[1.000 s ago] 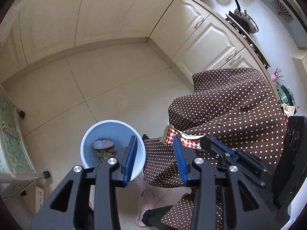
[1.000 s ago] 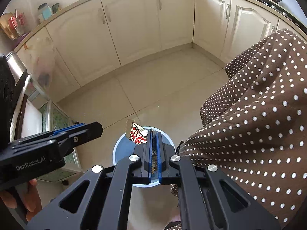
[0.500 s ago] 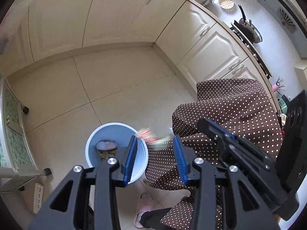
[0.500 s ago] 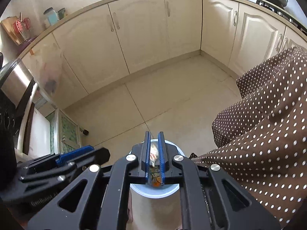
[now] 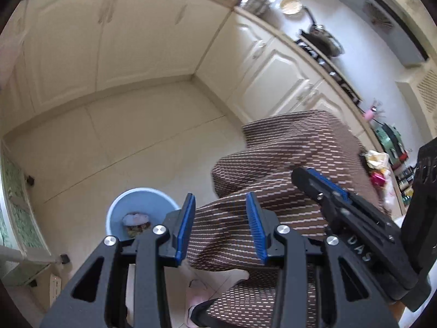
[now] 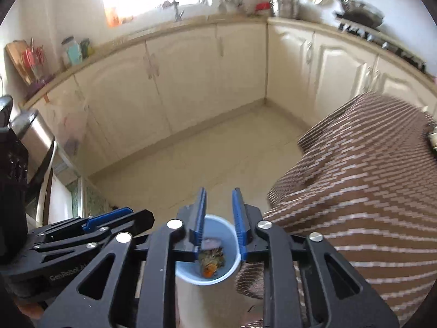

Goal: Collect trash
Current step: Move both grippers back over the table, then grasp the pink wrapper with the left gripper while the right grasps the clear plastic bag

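— How many bins?
— 1 pale blue bin [image 6: 209, 251] on the floor, trash [image 6: 210, 259] heaped inside.
— The 2 grippers?
— The right gripper [image 6: 218, 218], above the bin, has just been opening — nothing between its jaws. The left gripper [image 5: 220, 224] stands part-open, empty, beside a dotted cloth [image 5: 286, 169].

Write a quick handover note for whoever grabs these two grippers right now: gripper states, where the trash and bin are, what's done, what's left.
Left gripper: open, nothing between its jaws.
Right gripper: jaws have just been opening, nothing between them now, above the blue bin.
Bin stands on the floor beside the dotted tablecloth; scraps lie inside.
Done: the red-and-white wrapper is dropped.
Left: more wrappers seem to remain on the table's far side; blurred, so check.
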A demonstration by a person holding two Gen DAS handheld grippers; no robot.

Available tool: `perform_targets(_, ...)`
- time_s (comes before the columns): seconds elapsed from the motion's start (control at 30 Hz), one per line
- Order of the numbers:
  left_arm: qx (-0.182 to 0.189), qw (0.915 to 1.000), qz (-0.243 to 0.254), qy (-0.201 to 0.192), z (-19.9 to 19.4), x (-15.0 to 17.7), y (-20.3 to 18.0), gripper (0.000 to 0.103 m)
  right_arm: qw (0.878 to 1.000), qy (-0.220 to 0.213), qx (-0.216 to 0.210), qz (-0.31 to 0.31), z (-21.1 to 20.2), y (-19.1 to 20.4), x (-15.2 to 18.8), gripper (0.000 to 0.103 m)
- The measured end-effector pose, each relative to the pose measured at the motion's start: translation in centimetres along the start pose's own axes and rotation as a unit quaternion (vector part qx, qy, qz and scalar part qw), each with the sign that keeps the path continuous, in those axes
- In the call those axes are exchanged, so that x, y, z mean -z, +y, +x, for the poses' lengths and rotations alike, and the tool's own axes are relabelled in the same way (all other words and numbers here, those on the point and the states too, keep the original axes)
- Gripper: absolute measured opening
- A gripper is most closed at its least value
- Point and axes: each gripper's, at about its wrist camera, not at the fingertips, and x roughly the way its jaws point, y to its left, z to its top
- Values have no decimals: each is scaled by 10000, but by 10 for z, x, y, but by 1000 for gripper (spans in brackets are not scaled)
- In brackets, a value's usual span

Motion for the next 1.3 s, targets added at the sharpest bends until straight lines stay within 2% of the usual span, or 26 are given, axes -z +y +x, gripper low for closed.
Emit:
perform_targets(0.2, 324, 9966, 741, -165, -16, 0, -87, 47, 9960, -694, 472, 317, -80, -56, -6, 40)
perform_targets(0.37, 687, 9891, 1302, -93, -10, 8, -167, 52, 9856, -1170, 1029, 652, -143, -126, 6, 47)
perform_targets(0.5, 956, 9790, 1800, 76, 9, 21, -235, 52, 9745, -1324, 1531, 970, -177, -184, 24, 51)
perform_targets(0.63, 1206, 9731, 1949, 238, 38, 30, -294, 58, 9613, -1346, 1904, 1467, -201, -252, 47, 52)
perform_targets(0.73, 1382, 9706, 1927, 415, 61, 34, -327, 58, 9540, -1327, 2054, 1734, -206, -283, 57, 54)
perform_targets(0.87, 1287, 9681, 2070, 583, 94, 37, -367, 58, 9488, -1194, 2139, 1993, -203, -320, 70, 56)
perform_targets(1.13, 1027, 9727, 1988, 621, 147, 16, -396, 58, 9459, -1112, 1932, 2359, -192, -357, 69, 64)
perform_targets(1.17, 982, 9736, 1962, 630, 151, 14, -397, 53, 9451, -1116, 1935, 2386, -190, -360, 68, 67)
perform_targets(1.2, 967, 9740, 1944, 651, 155, 11, -399, 44, 9452, -1111, 1921, 2395, -189, -362, 67, 69)
perform_targets(1.27, 950, 9738, 1940, 708, 164, 8, -401, 40, 9463, -1066, 1887, 2400, -185, -365, 65, 70)
perform_targets(1.3, 948, 9735, 1947, 742, 168, 7, -402, 33, 9468, -1028, 1889, 2393, -181, -366, 64, 71)
